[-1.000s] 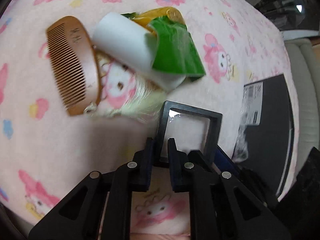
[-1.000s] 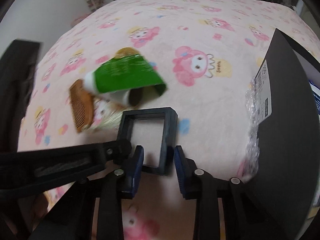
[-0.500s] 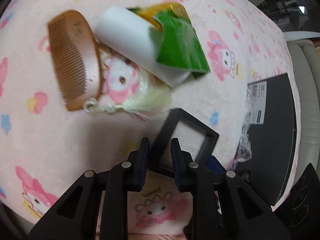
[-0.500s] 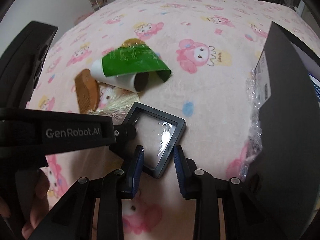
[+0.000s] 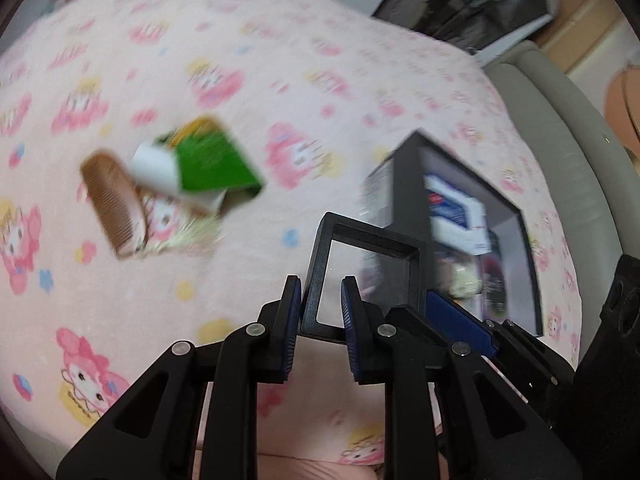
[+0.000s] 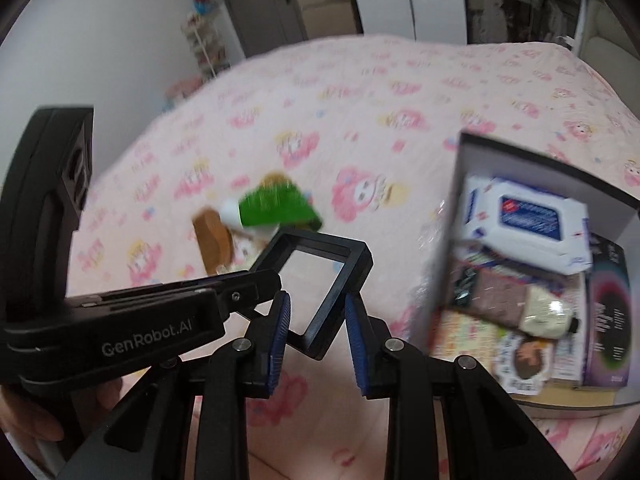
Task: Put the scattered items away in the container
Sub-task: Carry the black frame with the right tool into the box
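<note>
A black square frame (image 5: 372,240) with a clear film hangs in the air above the pink blanket. My left gripper (image 5: 320,300) is shut on its near left corner. My right gripper (image 6: 318,320) grips the opposite corner of the frame (image 6: 348,264), and its jaws are closing on it. In the right wrist view the left gripper (image 6: 276,280) reaches in from the left. A wooden comb (image 5: 112,204), a white roll (image 5: 154,168) and a green packet (image 5: 212,164) lie together on the blanket beyond. The black box (image 5: 472,176) stands open to the right.
The box (image 6: 552,164) holds a white wipes pack (image 6: 524,220), a cream tube (image 6: 544,312) and printed booklets. A pale tassel charm (image 5: 188,236) lies by the comb. A grey sofa edge (image 5: 560,128) runs behind the bed. A person's hand (image 6: 24,412) holds the left gripper.
Both grippers have risen with the frame, lifting it off the blanket. The views have swung towards the box, and its inside now shows. The comb and packet look farther away.
</note>
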The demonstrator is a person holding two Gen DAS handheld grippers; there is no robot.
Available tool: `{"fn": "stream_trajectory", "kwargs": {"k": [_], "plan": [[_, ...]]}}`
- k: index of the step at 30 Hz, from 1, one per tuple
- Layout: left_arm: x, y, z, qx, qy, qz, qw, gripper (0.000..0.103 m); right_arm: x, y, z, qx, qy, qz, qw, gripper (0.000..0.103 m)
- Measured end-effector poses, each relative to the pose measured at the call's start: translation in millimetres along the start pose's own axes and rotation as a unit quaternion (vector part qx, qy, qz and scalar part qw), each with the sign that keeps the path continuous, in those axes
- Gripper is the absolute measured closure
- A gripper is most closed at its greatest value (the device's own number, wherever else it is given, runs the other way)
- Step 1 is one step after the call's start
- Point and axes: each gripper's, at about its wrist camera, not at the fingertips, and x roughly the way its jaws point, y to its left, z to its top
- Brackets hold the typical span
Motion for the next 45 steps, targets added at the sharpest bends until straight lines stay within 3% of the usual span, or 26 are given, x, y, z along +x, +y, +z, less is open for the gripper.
{"fn": "stream_trajectory", "kwargs": {"k": [3, 6, 10, 15, 21, 28, 31, 38, 42, 45], "plan": [[-1, -36, 12, 0.031, -0.003, -0.017, 0.9994, 0.083, -28, -23, 10, 0.005, -0.037, -0.01, 0.999, 0.078], [18, -74, 20, 0.064, 0.014, -0.007, 0.9978, 0.083, -41, -51, 16, -0.004, -0.052, -0.027, 0.998, 0.078], [56, -113, 15, 0.088, 0.055, 0.0, 0.9946, 0.083, -38, -93, 15, -0.02, -0.034, -0.05, 0.998, 0.078], [89, -136, 3, 0.102, 0.1, 0.036, 0.9891, 0.083, -29, -138, -2, 0.03, -0.003, -0.027, 0.999, 0.078], [101, -132, -8, 0.091, 0.136, 0.075, 0.9837, 0.084, -11, -150, -19, 0.053, 0.052, 0.004, 0.997, 0.078], [100, -122, -17, 0.081, 0.149, 0.092, 0.9812, 0.084, -7, -150, -26, 0.048, 0.08, 0.033, 0.995, 0.078], [92, -120, -16, 0.086, 0.136, 0.102, 0.9817, 0.084, -12, -158, -25, 0.057, 0.069, 0.026, 0.996, 0.078], [92, -118, -13, 0.082, 0.119, 0.083, 0.986, 0.084, -20, -190, -21, 0.125, 0.026, -0.01, 0.992, 0.078], [104, -124, -12, 0.085, 0.124, 0.075, 0.9858, 0.084, -7, -192, -24, 0.108, 0.048, -0.046, 0.992, 0.078], [106, -127, -10, 0.088, 0.124, 0.075, 0.9855, 0.084, 1, -189, -26, 0.097, 0.069, -0.023, 0.993, 0.077]]}}
